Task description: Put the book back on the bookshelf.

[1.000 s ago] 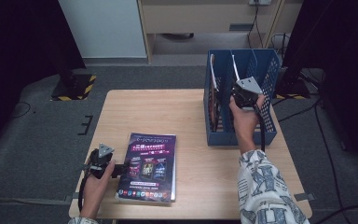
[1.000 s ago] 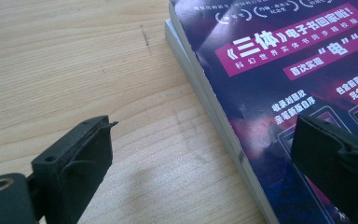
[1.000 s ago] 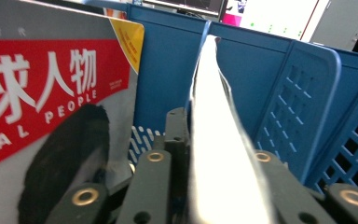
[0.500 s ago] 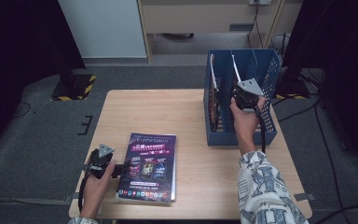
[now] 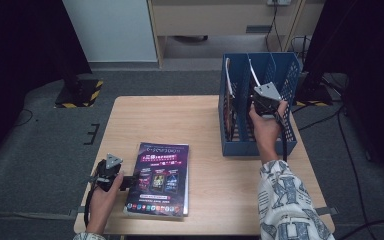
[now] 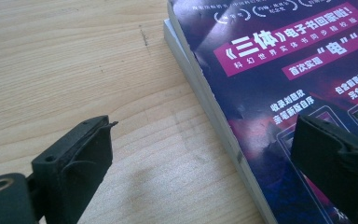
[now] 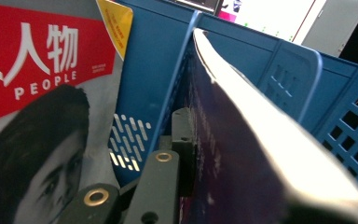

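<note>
A purple-covered book [image 5: 160, 177] [image 6: 279, 70] lies flat near the table's front edge. My left gripper [image 5: 131, 179] [image 6: 200, 144] stands open at its left side, one jaw over the bare wood and the other above the cover, with the book's edge between them. At the right, a blue file rack [image 5: 290, 115] [image 7: 158, 60] stands upright. My right gripper [image 5: 256, 94] [image 7: 191, 140] reaches into it and is shut on a dark-covered book [image 5: 252, 72] [image 7: 233, 154] standing in a middle slot; the far jaw is hidden behind that book.
A magazine with a red masthead [image 5: 228, 107] [image 7: 42, 93] stands in the rack's left slot. The wooden table [image 5: 180, 120] has bare room across its middle and back left. Grey floor surrounds it, and a yellow-black striped base [image 5: 77, 95] sits at the far left.
</note>
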Demonstrator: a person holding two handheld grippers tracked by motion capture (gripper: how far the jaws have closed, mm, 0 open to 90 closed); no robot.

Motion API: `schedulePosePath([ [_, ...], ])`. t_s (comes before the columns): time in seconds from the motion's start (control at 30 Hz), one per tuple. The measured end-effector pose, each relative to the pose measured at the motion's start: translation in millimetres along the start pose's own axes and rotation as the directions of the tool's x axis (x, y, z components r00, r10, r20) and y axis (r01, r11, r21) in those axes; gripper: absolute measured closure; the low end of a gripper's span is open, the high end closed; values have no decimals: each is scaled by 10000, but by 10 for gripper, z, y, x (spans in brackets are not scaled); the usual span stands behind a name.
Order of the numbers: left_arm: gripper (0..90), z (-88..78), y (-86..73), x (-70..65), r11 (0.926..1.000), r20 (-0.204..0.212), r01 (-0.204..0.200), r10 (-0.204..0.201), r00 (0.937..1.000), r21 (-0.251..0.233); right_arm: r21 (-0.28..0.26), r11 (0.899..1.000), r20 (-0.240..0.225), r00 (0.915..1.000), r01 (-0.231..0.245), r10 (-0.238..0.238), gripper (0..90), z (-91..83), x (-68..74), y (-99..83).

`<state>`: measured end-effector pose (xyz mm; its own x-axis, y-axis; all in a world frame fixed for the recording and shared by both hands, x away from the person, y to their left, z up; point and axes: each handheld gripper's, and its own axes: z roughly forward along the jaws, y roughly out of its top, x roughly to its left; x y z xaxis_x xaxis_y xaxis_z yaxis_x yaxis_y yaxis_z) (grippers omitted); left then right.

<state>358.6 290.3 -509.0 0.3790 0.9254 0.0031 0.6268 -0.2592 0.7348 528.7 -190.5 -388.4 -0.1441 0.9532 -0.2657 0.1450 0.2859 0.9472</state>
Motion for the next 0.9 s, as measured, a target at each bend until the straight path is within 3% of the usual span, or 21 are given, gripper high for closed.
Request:
schedulePosePath([
  [0.17, 49, -4, 0, 0, 10000, -3, -6, 6, 10000, -8, -93, 9992, -212, 9990, -395, 393, 803, -9, 61, 4],
  [0.4, 49, -2, 1, -4, 10000, 5, -10, 10, 10000, -8, -253, 9954, -474, 9947, -921, 908, 695, -28, 23, 2],
  [0.9, 49, -3, 1, -3, 10000, -10, -7, 7, 10000, -12, -261, 9887, -671, 9871, -1473, 1453, 477, -88, -29, -54],
])
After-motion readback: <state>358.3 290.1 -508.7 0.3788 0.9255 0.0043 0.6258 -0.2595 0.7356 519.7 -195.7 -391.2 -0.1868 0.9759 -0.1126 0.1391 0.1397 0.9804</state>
